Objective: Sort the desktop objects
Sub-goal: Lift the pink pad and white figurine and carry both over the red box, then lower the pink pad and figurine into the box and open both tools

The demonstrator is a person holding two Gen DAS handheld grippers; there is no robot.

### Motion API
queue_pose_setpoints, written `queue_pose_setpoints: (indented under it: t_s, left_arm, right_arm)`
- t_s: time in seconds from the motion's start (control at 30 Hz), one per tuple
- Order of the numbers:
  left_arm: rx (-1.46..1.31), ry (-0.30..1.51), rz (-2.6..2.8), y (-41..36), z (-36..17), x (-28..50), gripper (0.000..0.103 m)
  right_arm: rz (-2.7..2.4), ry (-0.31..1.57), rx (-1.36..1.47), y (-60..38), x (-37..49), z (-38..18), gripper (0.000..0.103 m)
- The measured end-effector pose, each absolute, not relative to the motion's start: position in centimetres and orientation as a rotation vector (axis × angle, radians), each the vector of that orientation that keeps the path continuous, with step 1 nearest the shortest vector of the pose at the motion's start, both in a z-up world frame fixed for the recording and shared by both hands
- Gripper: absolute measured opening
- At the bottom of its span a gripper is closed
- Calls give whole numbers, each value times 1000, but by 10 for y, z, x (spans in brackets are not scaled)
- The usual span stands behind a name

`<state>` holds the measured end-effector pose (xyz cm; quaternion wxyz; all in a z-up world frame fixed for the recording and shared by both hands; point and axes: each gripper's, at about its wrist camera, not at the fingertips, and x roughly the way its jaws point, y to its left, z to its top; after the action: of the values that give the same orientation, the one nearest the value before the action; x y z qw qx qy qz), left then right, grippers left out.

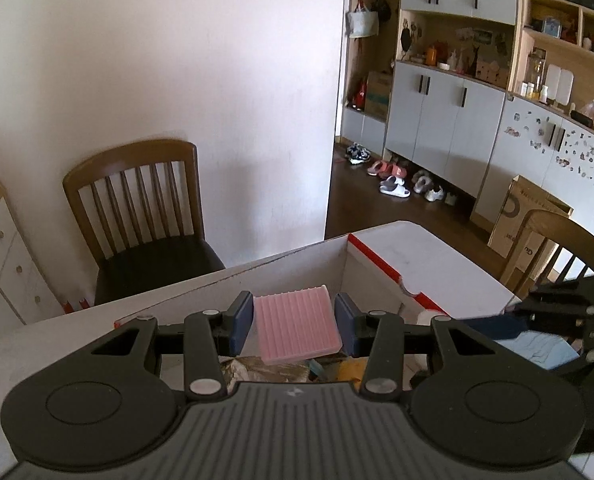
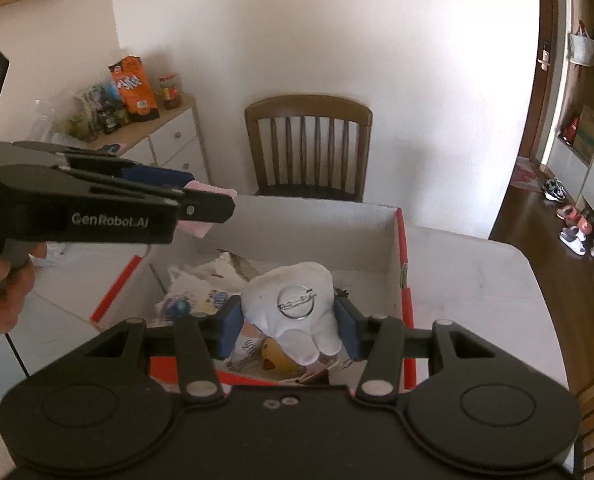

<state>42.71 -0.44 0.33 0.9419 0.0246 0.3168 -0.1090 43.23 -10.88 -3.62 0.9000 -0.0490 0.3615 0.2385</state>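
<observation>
**Both tongs loaded above the red-edged box**

Left tongs (image 1: 296, 325) pinch a pink ribbed pad (image 1: 297, 325) between 2 blue fingertips (image 1: 241, 322), which press against its left and right edges. Its grooves run away from the camera, and it tilts with the far edge higher. From the right wrist view, the same left tongs (image 2: 211, 200) enter from the left side, and the pink ribbed pad (image 2: 201, 208) shows only as a pale pink strip at their tip, over the near-left corner of the box. A hand (image 2: 5, 280) grips the handle below them.

Right tongs (image 2: 290, 326) pinch a white plush badge (image 2: 293, 312); the blue fingertips (image 2: 230, 328) press into its sides. A round metal pin back faces the camera at the middle of the plush. In the left wrist view the right tongs (image 1: 509, 320) enter from the right edge, partly cut off.

Both items hang above an open cardboard box (image 2: 393, 240) with white inner walls and red edging. Inside it lie crumpled wrappers, a yellow item and printed packets; their details are not readable.

The box stands on a white surface (image 2: 477, 300). Beyond the surface, 1 wooden chair (image 2: 309, 148) stands against the wall. A low cabinet (image 2: 169, 140) to the left carries an orange snack bag (image 2: 135, 88) and a jar. Shoes (image 1: 397, 180) line the floor by the grey cupboards.
</observation>
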Motion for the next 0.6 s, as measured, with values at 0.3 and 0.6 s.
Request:
queue_pose_setpoints:
  t_s: [0.3, 0.6]
  left_arm:
    - [64, 694, -228, -7, -19, 465, 44]
    - [70, 755, -219, -3, -48, 491, 44]
  right_arm:
    - [478, 780, -102, -103, 452, -61, 50]
    - [479, 826, -122, -94, 462, -84, 50]
